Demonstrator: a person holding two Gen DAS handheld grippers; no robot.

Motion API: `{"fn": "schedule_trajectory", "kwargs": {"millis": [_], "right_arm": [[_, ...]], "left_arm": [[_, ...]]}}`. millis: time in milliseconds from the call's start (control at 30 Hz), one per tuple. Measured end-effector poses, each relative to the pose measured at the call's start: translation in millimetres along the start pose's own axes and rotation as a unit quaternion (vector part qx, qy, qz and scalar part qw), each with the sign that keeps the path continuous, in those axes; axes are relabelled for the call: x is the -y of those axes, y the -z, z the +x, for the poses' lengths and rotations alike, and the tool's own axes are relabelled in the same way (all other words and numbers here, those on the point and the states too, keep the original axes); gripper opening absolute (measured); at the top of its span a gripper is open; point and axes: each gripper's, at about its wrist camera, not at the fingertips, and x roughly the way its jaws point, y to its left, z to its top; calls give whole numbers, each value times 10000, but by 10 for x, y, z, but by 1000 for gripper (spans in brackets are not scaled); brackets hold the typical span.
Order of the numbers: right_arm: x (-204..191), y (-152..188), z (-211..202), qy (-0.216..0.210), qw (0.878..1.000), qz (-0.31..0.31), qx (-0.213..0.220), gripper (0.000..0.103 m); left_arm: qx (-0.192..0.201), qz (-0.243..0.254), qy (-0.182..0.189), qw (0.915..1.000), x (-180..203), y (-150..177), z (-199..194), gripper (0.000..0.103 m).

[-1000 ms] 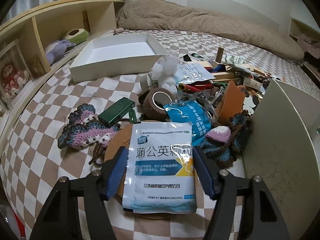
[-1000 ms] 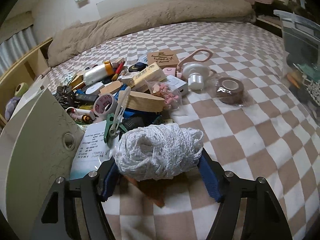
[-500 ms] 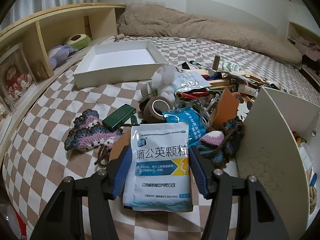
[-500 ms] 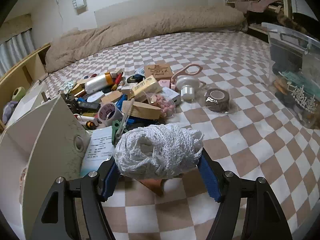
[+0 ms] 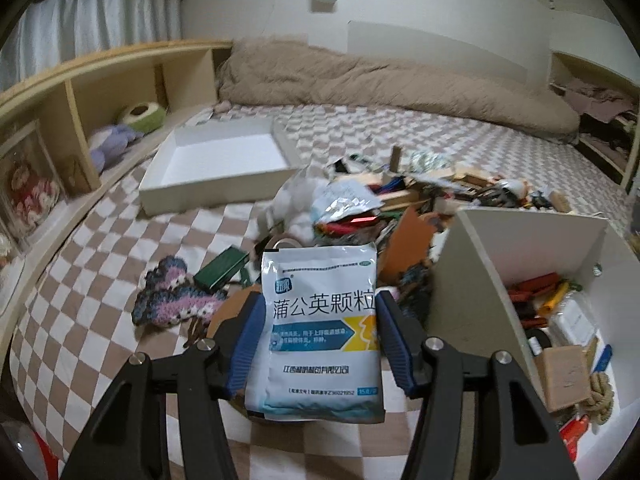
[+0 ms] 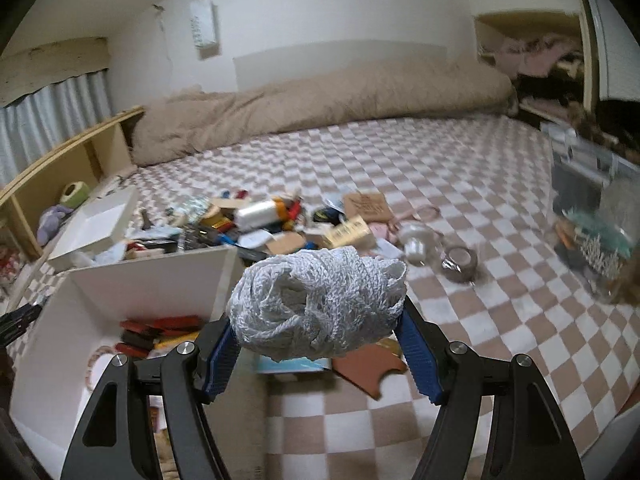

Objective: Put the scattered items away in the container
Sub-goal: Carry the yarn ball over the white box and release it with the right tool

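Note:
My left gripper (image 5: 318, 336) is shut on a white and blue medicine packet (image 5: 320, 320) and holds it above the checkered bed. The white container (image 5: 516, 240), with several items inside, stands just to its right. My right gripper (image 6: 320, 344) is shut on a white net bundle (image 6: 316, 304) and holds it raised beside the container (image 6: 132, 280), which lies to its left. The heap of scattered items (image 5: 400, 200) lies beyond the packet and also shows in the right wrist view (image 6: 280, 220).
A shallow white box lid (image 5: 218, 164) lies at the back left near a wooden shelf (image 5: 80, 92). A crocheted piece (image 5: 172, 296) and a green box (image 5: 222, 268) lie left of the packet. A brown tape roll (image 6: 460, 260) and a clear bin (image 6: 596, 220) sit at the right.
Both grippers have risen with their loads. The left one moved the packet up off the bed; the right one lifted the net bundle, and the container's inside now shows.

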Motion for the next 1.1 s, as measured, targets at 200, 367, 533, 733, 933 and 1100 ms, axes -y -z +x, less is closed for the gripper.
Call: {"fn": "schedule_trajectory", "kwargs": {"millis": [200,367,533,733,933,1100], "right_arm": [[-406,-140,-104,-393,9985,-381,-93,73],[-789,-213,-103,-685,9943,-776,-260,73],[-1183,-198,11,-1104,9859,-1054,-680,73],[-1684,-98,203,-1681,9733,-985,-1215,73],[-2196,80,357,-2047,9591,-1186,-1556,73],[-2458,356,430,-2319,9348,-1464,-2257,73]], "left_arm": [[231,84,238,9994,97,-61,-181,56],[386,153,402,9983,190,-72,-295,56],[450,179,558,9973,242,-74,-374,56],[547,238,647,9961,287,-69,-455,56],[631,218,731,9951,252,-58,-521,56],[673,184,788,9944,214,-54,-544,56]]}}
